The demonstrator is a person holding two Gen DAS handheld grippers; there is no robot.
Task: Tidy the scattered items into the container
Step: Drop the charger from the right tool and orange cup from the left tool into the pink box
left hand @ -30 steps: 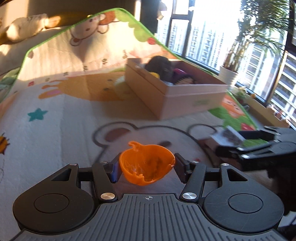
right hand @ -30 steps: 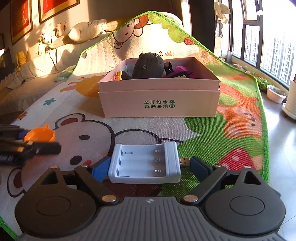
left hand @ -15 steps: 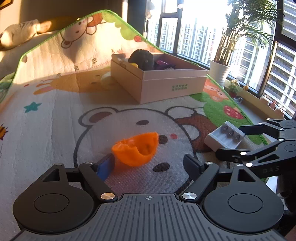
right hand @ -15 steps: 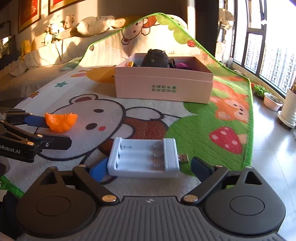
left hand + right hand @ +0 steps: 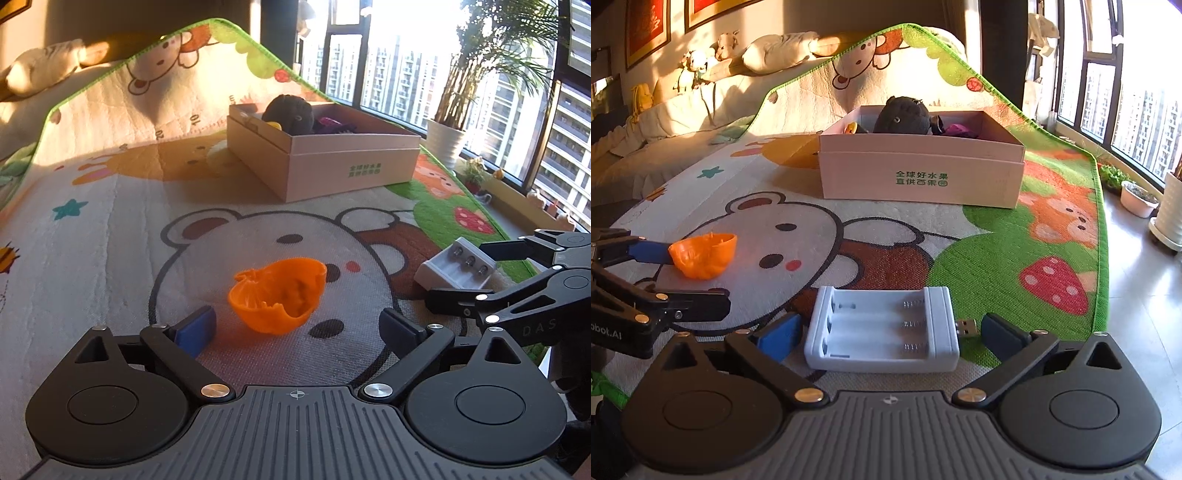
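With both the left gripper (image 5: pixel 297 326) and right gripper (image 5: pixel 888 334) opening, the orange cup (image 5: pixel 279 299) and battery charger (image 5: pixel 882 328) lie loose mid-mat between unclenched jaws, well short of the box (image 5: pixel 921 173), so careless closing could nudge them away.

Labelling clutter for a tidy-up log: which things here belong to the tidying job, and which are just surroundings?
Job:
orange cup, between the opening left gripper jaws
white battery holder, between the opening right gripper jaws
pink box, partly filled

Surroundings:
play mat
potted palm
pillow
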